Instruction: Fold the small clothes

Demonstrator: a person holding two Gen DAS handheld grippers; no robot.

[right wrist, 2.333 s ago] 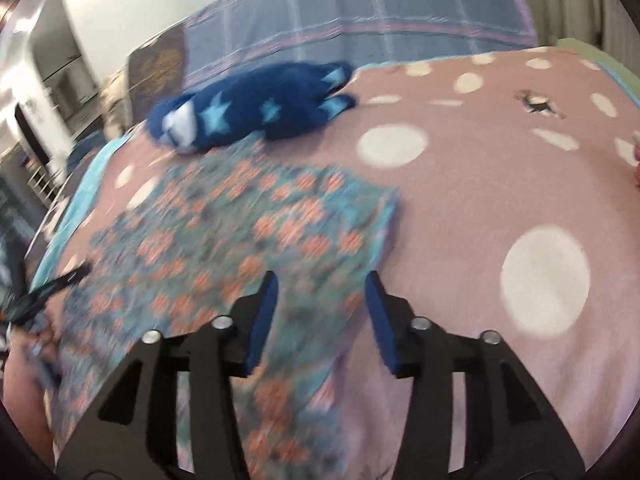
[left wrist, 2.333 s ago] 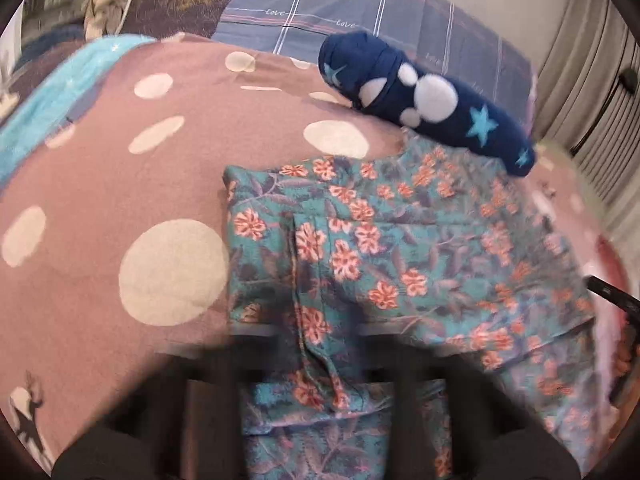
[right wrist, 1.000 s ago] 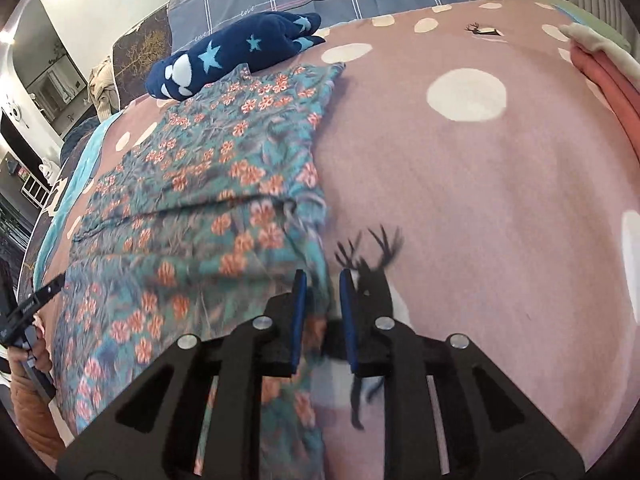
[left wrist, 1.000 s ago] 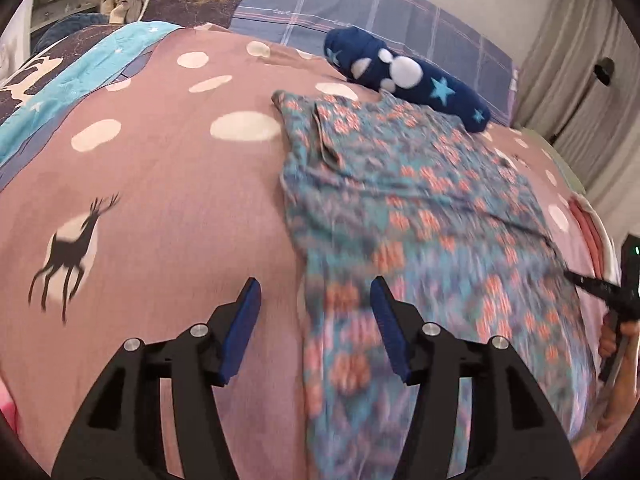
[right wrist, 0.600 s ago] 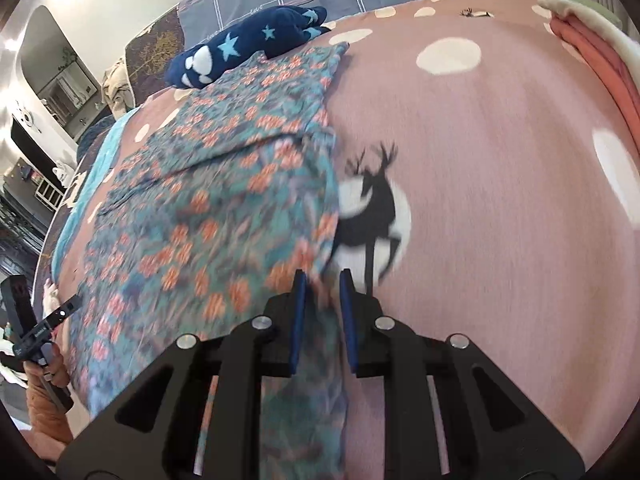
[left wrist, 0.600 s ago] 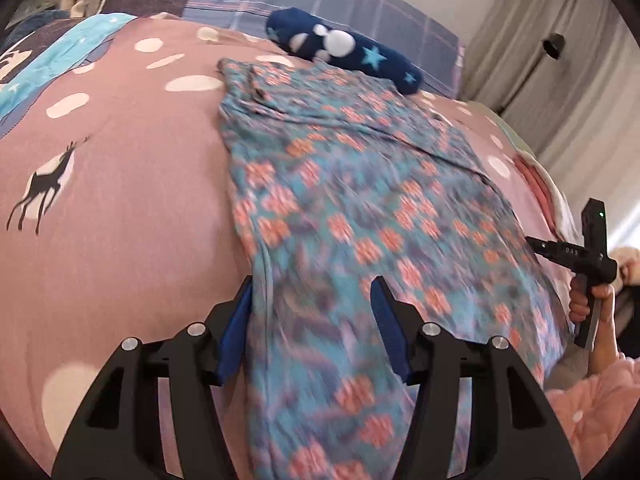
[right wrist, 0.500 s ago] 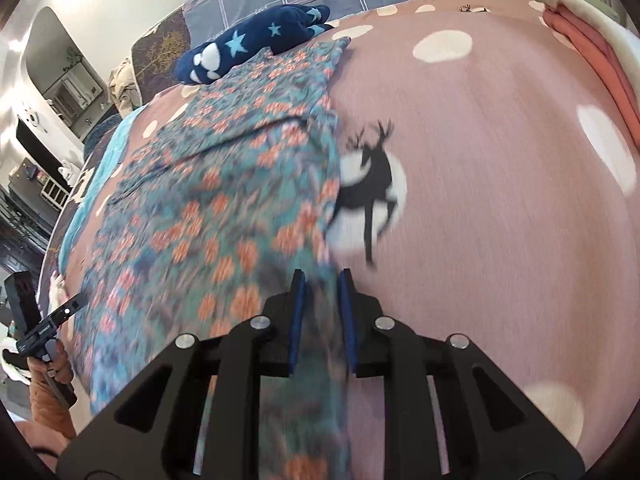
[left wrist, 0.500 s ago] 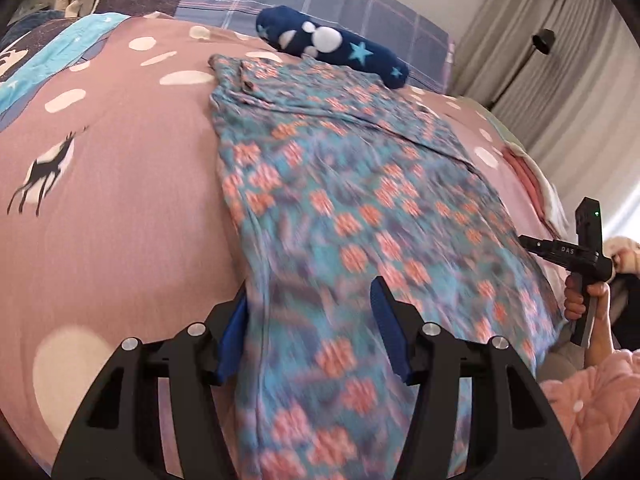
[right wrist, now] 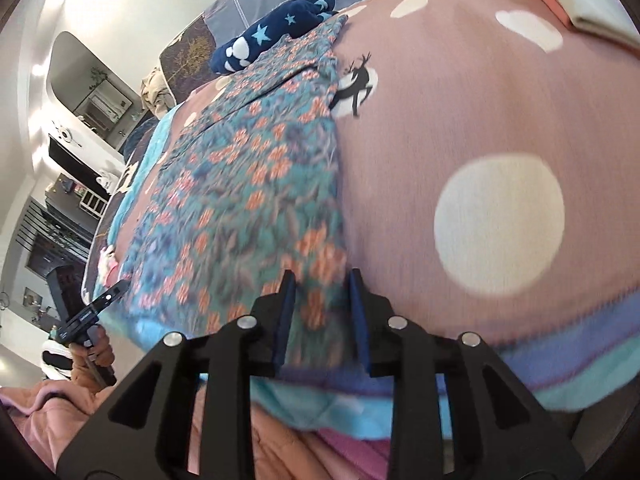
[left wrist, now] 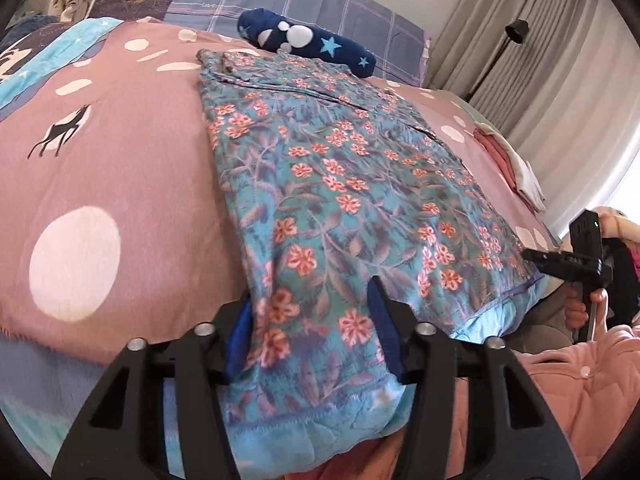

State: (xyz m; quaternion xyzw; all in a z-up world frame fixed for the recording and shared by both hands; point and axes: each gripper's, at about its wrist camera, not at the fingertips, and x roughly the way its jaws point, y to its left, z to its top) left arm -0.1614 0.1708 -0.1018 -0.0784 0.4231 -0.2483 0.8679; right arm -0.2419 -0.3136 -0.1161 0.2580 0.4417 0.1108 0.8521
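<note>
A teal garment with orange flowers [left wrist: 340,184] lies spread flat on the pink spotted bed cover [left wrist: 120,160], its near hem hanging over the bed's front edge. My left gripper [left wrist: 310,320] sits over the hem's left corner. Its jaws are closing with cloth between them, and the pads are not pressing on it. In the right wrist view the same garment [right wrist: 240,184] runs along the left. My right gripper [right wrist: 322,308] is at the hem's right corner. Its jaws are opening and the cloth's edge lies loose between them. Each view shows the other gripper held in a hand.
A navy plush with stars [left wrist: 308,44] lies just beyond the garment's far end, before a plaid pillow [left wrist: 320,4]. Folded pink and white clothes [left wrist: 508,160] sit at the bed's right side. A pink quilted sleeve [left wrist: 560,380] is at the front.
Both grippers drew back along the garment's sides to its near hem at the bed's front edge. The right jaws, pinched on the edge before, have widened; the left jaws have narrowed.
</note>
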